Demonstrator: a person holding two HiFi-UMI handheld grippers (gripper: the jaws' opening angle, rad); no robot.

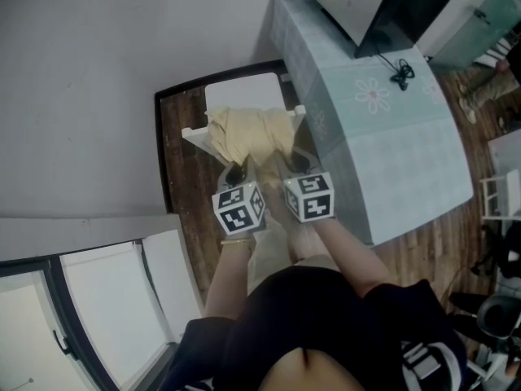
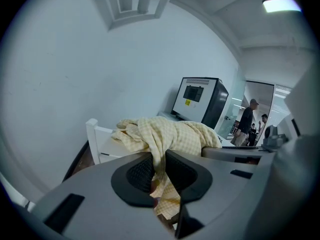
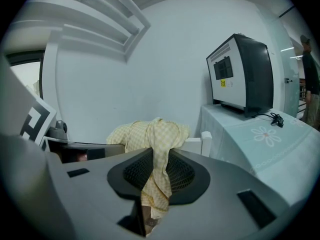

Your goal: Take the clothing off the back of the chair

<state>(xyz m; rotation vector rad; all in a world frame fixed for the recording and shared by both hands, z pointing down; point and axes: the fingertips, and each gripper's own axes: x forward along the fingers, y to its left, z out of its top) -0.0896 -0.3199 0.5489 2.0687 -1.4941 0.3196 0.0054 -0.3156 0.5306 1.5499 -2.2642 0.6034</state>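
While your left tool and right tool are each pinching the yellow clothing heaped on the chair back just ahead, you should be lifting both evenly, avoiding snagging.

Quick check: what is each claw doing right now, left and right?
Left claw: closed on the yellow checked clothing.
Right claw: closed on the same clothing.

Chair w/ cloth; table w/ boxy unit
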